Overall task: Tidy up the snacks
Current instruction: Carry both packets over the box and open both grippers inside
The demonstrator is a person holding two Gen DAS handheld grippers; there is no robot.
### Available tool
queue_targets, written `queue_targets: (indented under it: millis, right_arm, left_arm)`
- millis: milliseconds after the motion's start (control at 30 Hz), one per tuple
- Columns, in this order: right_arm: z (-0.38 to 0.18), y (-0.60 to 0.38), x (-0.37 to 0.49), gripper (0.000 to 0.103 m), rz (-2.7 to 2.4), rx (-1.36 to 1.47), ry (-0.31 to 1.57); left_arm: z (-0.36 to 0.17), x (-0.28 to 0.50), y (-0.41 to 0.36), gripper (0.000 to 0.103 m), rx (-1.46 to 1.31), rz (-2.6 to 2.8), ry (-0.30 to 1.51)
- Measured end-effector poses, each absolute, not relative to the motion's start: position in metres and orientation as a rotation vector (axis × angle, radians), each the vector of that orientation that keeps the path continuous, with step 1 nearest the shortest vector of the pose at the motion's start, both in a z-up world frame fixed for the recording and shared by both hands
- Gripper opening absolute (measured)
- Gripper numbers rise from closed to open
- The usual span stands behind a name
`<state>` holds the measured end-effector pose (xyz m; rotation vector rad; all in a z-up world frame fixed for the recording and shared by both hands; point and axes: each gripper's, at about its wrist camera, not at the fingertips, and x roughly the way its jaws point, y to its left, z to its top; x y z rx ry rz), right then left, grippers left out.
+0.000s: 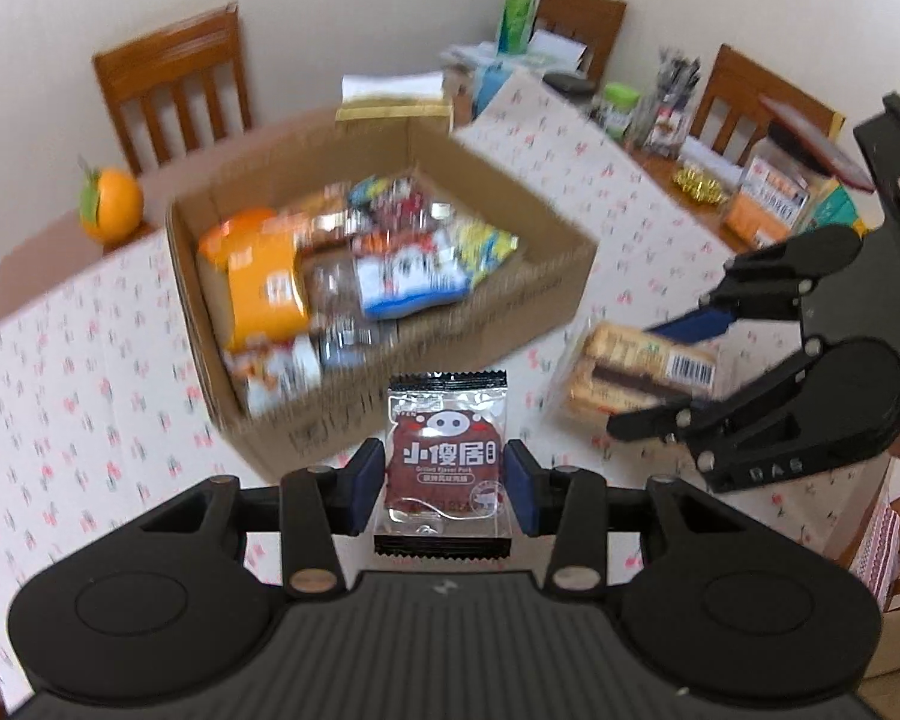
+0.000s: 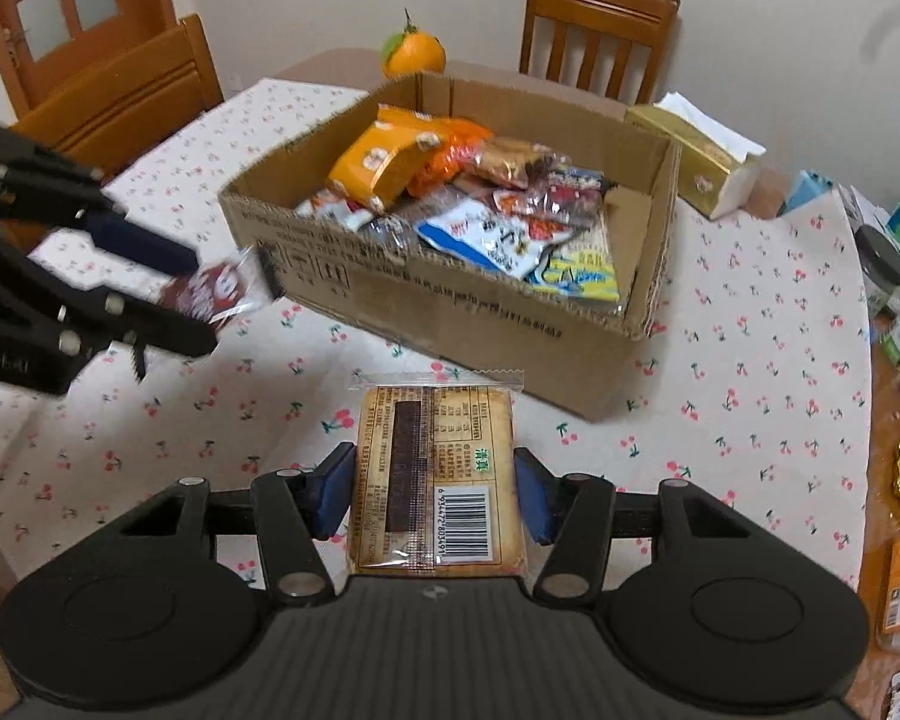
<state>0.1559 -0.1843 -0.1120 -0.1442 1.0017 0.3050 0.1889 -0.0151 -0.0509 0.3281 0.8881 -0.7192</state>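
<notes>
Left wrist view showed your left tongs (image 1: 444,483) clenched on a red pork-jerky packet (image 1: 446,468), pinched by its sides so it stood upright and clear of the bench (image 1: 60,372). Your right tongs (image 2: 435,495) gripped a wrapped cake bar (image 2: 438,474) the same way, barcode up. Both snacks hung just short of the cardboard box (image 2: 480,324), which sat at twelve o'clock from each, already heaped with packets; you seemed to be carrying both in together. Beyond it, at eleven o'clock in the right view, stood an orange (image 2: 413,54); a tissue box (image 2: 699,162) sat at one o'clock.
</notes>
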Motion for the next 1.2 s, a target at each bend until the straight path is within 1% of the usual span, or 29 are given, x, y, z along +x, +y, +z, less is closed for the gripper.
queue_targets:
  millis: [233, 433, 533, 567, 600, 667, 733, 767, 900, 1200]
  right_arm:
    - [-0.086, -0.191, 0.154, 0.060, 0.317, -0.120, 0.951]
    - [-0.074, -0.195, 0.155, 0.060, 0.308, -0.118, 0.915]
    - [-0.070, -0.197, 0.156, 0.060, 0.302, -0.119, 0.905]
    - [-0.069, -0.197, 0.156, 0.060, 0.301, -0.120, 0.901]
    - [-0.068, -0.197, 0.156, 0.060, 0.299, -0.121, 0.898]
    - [-0.066, -0.197, 0.157, 0.060, 0.297, -0.125, 0.893]
    - [-0.064, -0.199, 0.159, 0.060, 0.293, -0.126, 0.886]
    - [-0.063, -0.200, 0.161, 0.060, 0.291, -0.125, 0.883]
    - [-0.057, -0.203, 0.169, 0.060, 0.283, -0.126, 0.866]
    - [-0.047, -0.203, 0.207, 0.060, 0.276, -0.141, 0.822]
  left_arm:
    - [-0.027, 0.223, -0.033, 0.042, 0.349, -0.718, 0.776]
    - [-0.034, 0.255, -0.051, 0.043, 0.347, -0.680, 0.751]
    - [-0.042, 0.259, -0.053, 0.051, 0.344, -0.672, 0.746]
    - [-0.044, 0.259, -0.052, 0.060, 0.340, -0.668, 0.745]
    - [-0.045, 0.256, -0.051, 0.075, 0.335, -0.660, 0.740]
    - [-0.045, 0.248, -0.045, 0.085, 0.316, -0.648, 0.713]
    - [-0.043, 0.240, -0.039, 0.088, 0.295, -0.645, 0.693]
    - [-0.043, 0.235, -0.036, 0.095, 0.290, -0.635, 0.689]
    - [-0.038, 0.214, -0.022, 0.100, 0.281, -0.560, 0.623]
    - [-0.039, 0.188, 0.005, 0.101, 0.196, -0.447, 0.629]
